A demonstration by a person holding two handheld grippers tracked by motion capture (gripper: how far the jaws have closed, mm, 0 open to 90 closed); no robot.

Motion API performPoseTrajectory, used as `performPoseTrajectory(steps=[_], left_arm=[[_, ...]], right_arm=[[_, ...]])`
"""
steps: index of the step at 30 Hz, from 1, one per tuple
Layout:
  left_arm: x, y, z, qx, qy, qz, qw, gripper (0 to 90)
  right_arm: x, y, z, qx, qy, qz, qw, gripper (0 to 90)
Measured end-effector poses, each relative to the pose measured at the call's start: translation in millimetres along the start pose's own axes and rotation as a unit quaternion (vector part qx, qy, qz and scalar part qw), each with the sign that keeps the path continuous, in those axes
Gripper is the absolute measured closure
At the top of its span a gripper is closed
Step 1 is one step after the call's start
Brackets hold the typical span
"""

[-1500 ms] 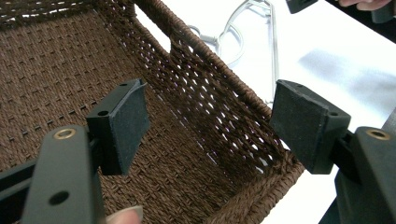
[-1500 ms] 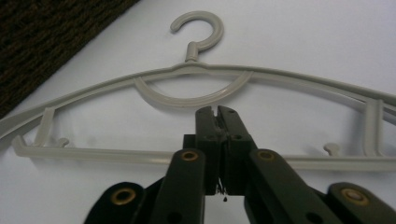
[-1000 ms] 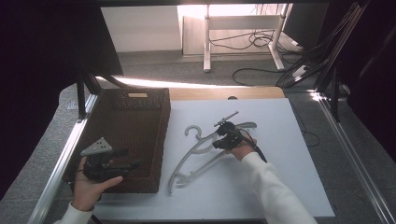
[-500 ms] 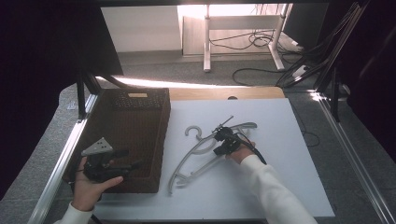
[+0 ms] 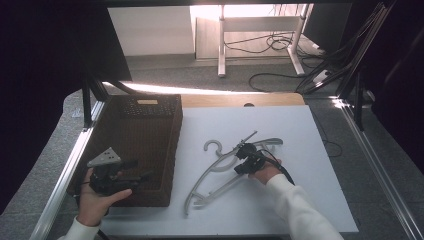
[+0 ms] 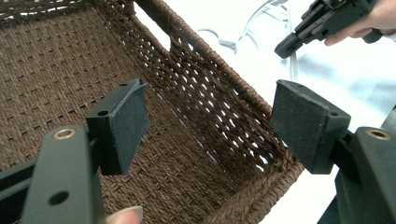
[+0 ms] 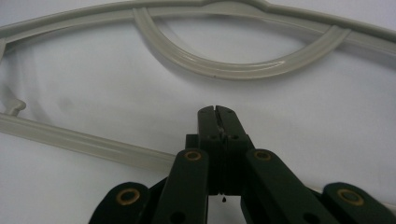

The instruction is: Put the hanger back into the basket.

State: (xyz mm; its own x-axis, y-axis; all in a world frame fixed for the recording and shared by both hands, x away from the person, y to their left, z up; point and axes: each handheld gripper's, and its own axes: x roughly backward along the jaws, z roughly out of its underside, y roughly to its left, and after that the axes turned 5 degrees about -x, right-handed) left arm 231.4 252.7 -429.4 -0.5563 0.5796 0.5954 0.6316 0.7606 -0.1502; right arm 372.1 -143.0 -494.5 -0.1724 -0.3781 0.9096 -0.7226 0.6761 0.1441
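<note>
A pale grey plastic hanger (image 5: 210, 172) lies flat on the white tabletop, right of a brown woven basket (image 5: 172, 150). My right gripper (image 5: 240, 167) rests low over the hanger's middle. In the right gripper view its jaws (image 7: 217, 111) are pressed together with nothing between them. The hanger's curved brace (image 7: 233, 70) lies just ahead and its lower bar runs beneath the jaws. My left gripper (image 5: 140, 170) hovers over the basket's near end. Its pads (image 6: 126, 121) stand wide apart and empty above the woven wall (image 6: 219, 98). The right gripper (image 6: 285, 49) also appears beyond that wall.
The white sheet (image 5: 300, 190) covers the table to the right of the basket. Metal rails (image 5: 65, 180) run along both table sides. Beyond the far edge are floor cables (image 5: 270, 47) and a desk leg.
My right gripper has shifted a little toward the near side over the hanger, jaws still shut. The left hand has stayed over the basket.
</note>
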Motion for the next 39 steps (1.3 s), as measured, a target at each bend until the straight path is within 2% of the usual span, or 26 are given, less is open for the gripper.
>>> performPoseTrajectory(steps=[9,21,30,39], left_arm=[[-0.6,-1.7,-1.0,-0.002,0.001,0.000,1.0000,27.1],[-2.1,-3.0,-1.8,-0.003,0.002,0.001,1.0000,27.1],[-2.8,-3.8,-2.4,-0.003,0.002,0.002,1.0000,27.0],[-3.0,-2.7,-1.6,-0.004,0.003,0.002,1.0000,27.0]], right_arm=[[15.0,0.4,28.3,-0.002,-0.012,-0.006,0.9999,89.3],[24.5,2.1,48.8,-0.006,-0.019,-0.011,0.9997,89.4],[28.7,1.3,48.6,-0.009,-0.029,-0.007,0.9995,89.3],[32.3,0.2,36.3,-0.009,-0.047,-0.001,0.9988,89.3]])
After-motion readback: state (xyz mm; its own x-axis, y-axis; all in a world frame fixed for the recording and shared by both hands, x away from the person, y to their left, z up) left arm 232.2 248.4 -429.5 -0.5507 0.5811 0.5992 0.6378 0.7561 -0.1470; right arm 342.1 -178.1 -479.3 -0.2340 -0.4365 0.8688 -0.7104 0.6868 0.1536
